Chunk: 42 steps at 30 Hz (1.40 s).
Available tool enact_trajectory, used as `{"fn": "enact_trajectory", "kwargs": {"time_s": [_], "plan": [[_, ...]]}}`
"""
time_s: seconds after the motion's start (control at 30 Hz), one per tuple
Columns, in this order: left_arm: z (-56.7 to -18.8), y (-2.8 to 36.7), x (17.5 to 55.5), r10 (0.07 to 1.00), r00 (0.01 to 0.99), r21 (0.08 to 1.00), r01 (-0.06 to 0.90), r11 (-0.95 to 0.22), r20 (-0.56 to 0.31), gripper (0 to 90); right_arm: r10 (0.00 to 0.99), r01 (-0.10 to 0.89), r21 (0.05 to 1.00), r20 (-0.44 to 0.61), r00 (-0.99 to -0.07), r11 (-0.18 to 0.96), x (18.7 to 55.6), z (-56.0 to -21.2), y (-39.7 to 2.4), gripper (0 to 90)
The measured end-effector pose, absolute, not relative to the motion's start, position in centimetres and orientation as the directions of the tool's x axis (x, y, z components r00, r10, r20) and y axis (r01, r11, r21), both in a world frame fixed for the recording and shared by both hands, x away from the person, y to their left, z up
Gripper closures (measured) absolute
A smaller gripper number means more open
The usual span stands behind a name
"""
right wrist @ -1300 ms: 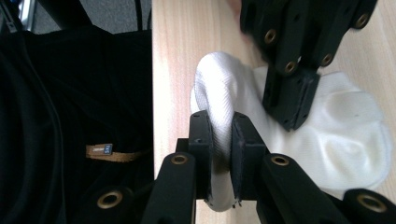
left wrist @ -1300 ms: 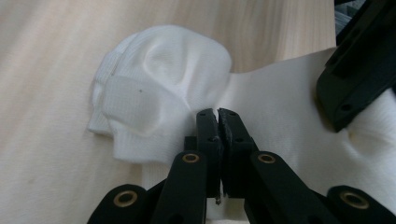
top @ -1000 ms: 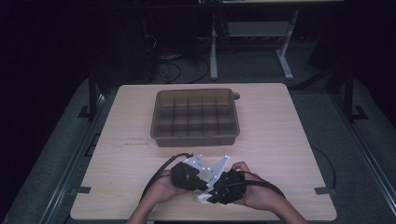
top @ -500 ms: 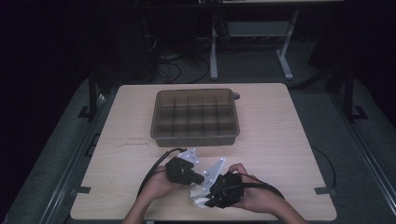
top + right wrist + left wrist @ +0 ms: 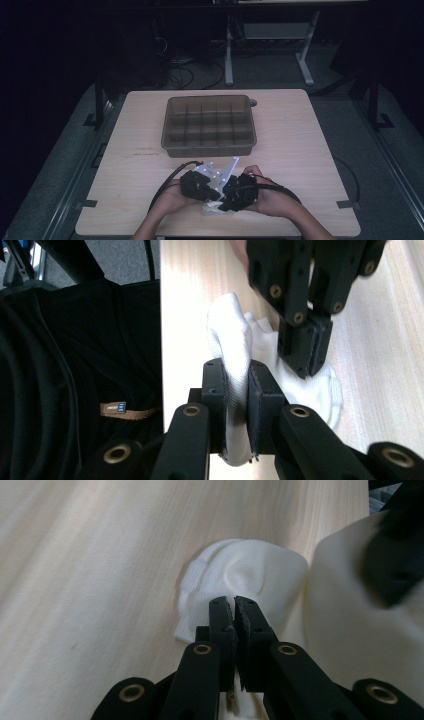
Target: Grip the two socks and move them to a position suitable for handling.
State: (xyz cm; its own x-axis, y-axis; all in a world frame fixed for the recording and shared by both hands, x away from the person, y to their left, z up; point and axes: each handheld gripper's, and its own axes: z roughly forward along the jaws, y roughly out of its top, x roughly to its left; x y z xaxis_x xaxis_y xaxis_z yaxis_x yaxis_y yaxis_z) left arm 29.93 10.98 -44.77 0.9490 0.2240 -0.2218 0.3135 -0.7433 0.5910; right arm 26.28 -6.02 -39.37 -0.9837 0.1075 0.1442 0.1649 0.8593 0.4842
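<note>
A white sock (image 5: pixel 235 347) is seen at the near edge of the wooden table (image 5: pixel 300 135), pinched between the jaws of the right gripper (image 5: pixel 236 372). In the left gripper view, the left gripper (image 5: pixel 234 605) is shown nearly closed, clamped on the sock's fabric. From the high view, both grippers are held together, and a brown compartmented tray (image 5: pixel 209 145) is seen well beyond them.

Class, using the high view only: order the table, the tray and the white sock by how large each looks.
1. Table.
2. Tray.
3. Sock, mostly hidden under the grippers, so its rank is unsure.
</note>
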Motion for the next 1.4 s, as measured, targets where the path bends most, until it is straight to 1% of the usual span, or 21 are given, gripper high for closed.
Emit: {"fn": "enact_trajectory", "kwargs": {"time_s": [0.07,0.27,0.43,0.57,0.7,0.87,1.0,1.1,1.3,1.4], "plan": [[-44.5,11.7,30.1,0.241,0.947,0.606,0.322,-0.727,-0.214,86.7,0.116,0.179,0.478,0.159,-0.98,0.86,26.7,-39.6,-5.8,80.1],[-43.9,13.8,30.2,0.287,0.938,0.608,0.346,-0.715,-0.197,86.7,0.163,0.227,0.446,0.178,-0.971,0.866,28.3,-40.6,-5.1,80.1],[-43.4,15.2,29.9,0.307,0.935,0.615,0.349,-0.708,-0.178,85.7,0.201,0.255,0.399,0.174,-0.964,0.881,29.5,-41.9,-4.6,80.2],[-42.7,16.2,29.5,0.309,0.937,0.637,0.339,-0.692,-0.163,85.1,0.224,0.279,0.366,0.188,-0.956,0.888,30.3,-42.9,-4.3,80.3],[-42.3,16.2,28.8,0.275,0.947,0.647,0.314,-0.695,-0.164,84.7,0.227,0.287,0.367,0.199,-0.953,0.885,30.8,-43.3,-4.3,80.7],[-42.3,14.7,28.0,0.227,0.96,0.646,0.28,-0.71,-0.166,84.8,0.26,0.32,0.358,0.204,-0.944,0.877,31.1,-43.5,-4.7,80.8],[-43.1,13.6,27.9,0.206,0.962,0.631,0.272,-0.727,-0.177,84.8,0.271,0.328,0.36,0.2,-0.942,0.874,31.1,-43.4,-5.3,80.4],[-43.8,13.3,28.3,0.217,0.958,0.612,0.287,-0.737,-0.188,84.7,0.265,0.32,0.384,0.19,-0.945,0.866,30.9,-43.3,-5.7,77.3],[-44.1,13.1,28.6,0.231,0.955,0.611,0.297,-0.734,-0.187,84.7,0.258,0.299,0.422,0.152,-0.954,0.856,30.4,-42.3,-6.7,66.4],[-44.1,13.1,28.7,0.242,0.952,0.617,0.307,-0.725,-0.189,84.6,0.254,0.28,0.446,0.119,-0.96,0.85,30.1,-41.4,-7.2,62.3]]}}
